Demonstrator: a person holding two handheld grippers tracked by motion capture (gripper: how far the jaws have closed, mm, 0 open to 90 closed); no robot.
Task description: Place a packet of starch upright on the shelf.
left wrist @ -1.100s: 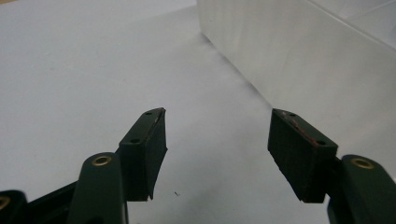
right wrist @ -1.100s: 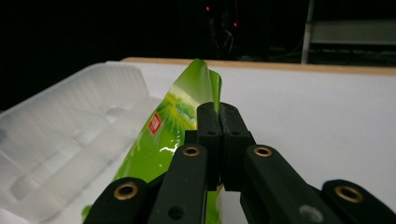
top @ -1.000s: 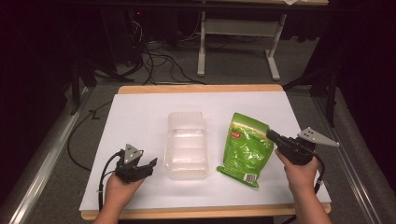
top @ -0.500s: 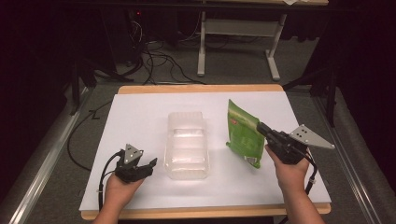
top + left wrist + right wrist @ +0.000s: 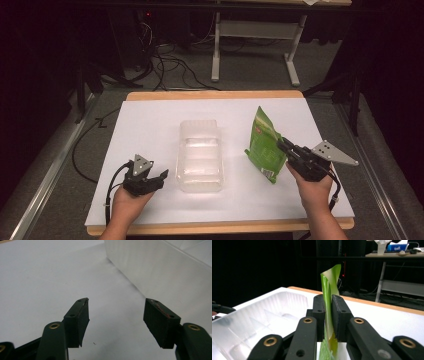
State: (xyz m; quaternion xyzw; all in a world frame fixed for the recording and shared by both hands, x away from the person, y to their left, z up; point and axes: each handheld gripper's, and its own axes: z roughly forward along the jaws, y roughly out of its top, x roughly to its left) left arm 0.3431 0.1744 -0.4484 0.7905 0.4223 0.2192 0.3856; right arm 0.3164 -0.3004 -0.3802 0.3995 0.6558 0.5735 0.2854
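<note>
We work at a white table with a wooden edge, set in a dark room where cables trail over the grey floor at twelve o'clock and the legs of a pale metal desk stand behind them. At the table's centre lies the clear plastic tray, long side running from six to twelve o'clock, and empty as far as we can see. At three o'clock from it, our right gripper holds the green pouch lifted and tilted on edge, its lower corner near or on the table; the right gripper view shows both jaws pressed flat on the pouch's thin side seam, with the tray just beside it. At eight o'clock from the tray, our left gripper rests low on the table with jaws spread apart and nothing between them, the tray wall near ahead. We judge the pouch is headed for the tray. The pinch sits on a slim, slick seam, so the pouch could swing or slip out during a quick carry. The light tray, unheld, could also slide if the pouch's corner catches its rim.
</note>
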